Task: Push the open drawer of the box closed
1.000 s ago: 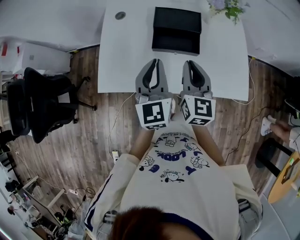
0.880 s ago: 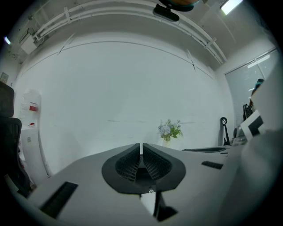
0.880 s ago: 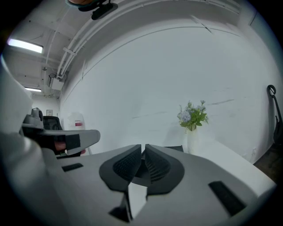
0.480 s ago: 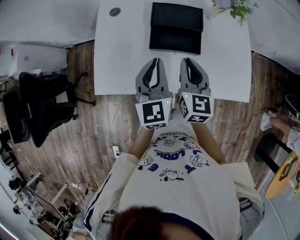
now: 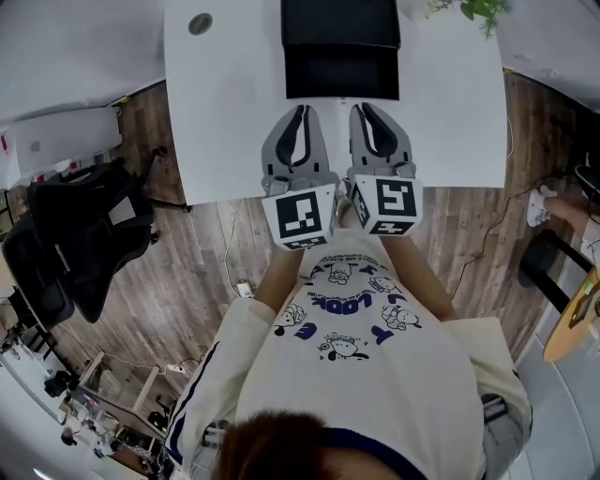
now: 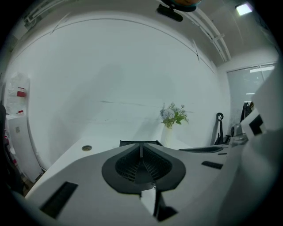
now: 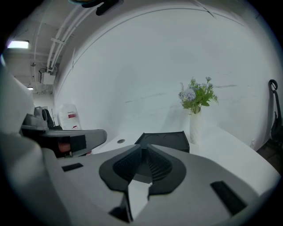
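A black box [image 5: 340,21] stands at the far middle of the white table [image 5: 225,112], and its open drawer [image 5: 341,73] is pulled out toward me. My left gripper [image 5: 298,111] and right gripper [image 5: 364,109] are side by side over the table, just short of the drawer's front, both shut and empty. The left gripper view shows the shut left gripper [image 6: 141,149] with the box [image 6: 132,143] peeking out behind it. Beyond the tips of the shut right gripper [image 7: 142,152], the right gripper view shows the box [image 7: 166,140].
A vase of flowers [image 7: 195,117] stands to the right of the box, at the table's far right corner [image 5: 480,7]. A round cable grommet [image 5: 200,23] sits at the far left of the table. A black office chair [image 5: 80,234] stands on the wooden floor to the left.
Both grippers have moved forward over the table and now sit closer to the drawer's front. The head view has shifted forward, so the box lies nearer the top edge.
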{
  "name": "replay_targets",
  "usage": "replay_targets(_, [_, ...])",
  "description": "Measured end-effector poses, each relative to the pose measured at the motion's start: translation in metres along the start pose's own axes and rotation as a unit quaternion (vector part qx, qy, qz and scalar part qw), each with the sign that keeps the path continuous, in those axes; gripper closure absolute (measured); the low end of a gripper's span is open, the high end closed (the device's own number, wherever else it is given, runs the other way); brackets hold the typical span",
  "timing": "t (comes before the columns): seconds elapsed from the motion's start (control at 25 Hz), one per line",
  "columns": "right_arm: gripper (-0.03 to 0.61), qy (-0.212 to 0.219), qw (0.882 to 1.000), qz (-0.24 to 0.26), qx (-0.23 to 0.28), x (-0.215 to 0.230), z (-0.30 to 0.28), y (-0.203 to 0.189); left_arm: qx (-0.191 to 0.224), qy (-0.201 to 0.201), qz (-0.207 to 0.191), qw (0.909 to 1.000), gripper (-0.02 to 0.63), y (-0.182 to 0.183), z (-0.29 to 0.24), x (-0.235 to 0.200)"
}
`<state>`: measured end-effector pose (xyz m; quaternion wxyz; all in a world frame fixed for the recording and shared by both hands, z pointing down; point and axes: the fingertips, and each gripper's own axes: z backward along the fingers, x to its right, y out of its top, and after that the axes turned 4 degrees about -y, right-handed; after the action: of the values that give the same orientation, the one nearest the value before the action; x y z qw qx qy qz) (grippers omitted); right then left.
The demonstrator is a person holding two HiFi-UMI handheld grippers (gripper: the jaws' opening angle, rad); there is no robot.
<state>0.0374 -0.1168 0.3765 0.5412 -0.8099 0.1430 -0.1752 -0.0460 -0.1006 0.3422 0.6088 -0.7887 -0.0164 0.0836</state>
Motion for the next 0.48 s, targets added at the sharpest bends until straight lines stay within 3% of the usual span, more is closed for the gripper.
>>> replay_targets(0.48, [0.532, -0.026, 0.997, -0.019, -0.063, 0.015, -0.031, -0.040, -0.059, -0.019, 0.014, 0.9980, 0.584, -0.041, -0.032, -0.009])
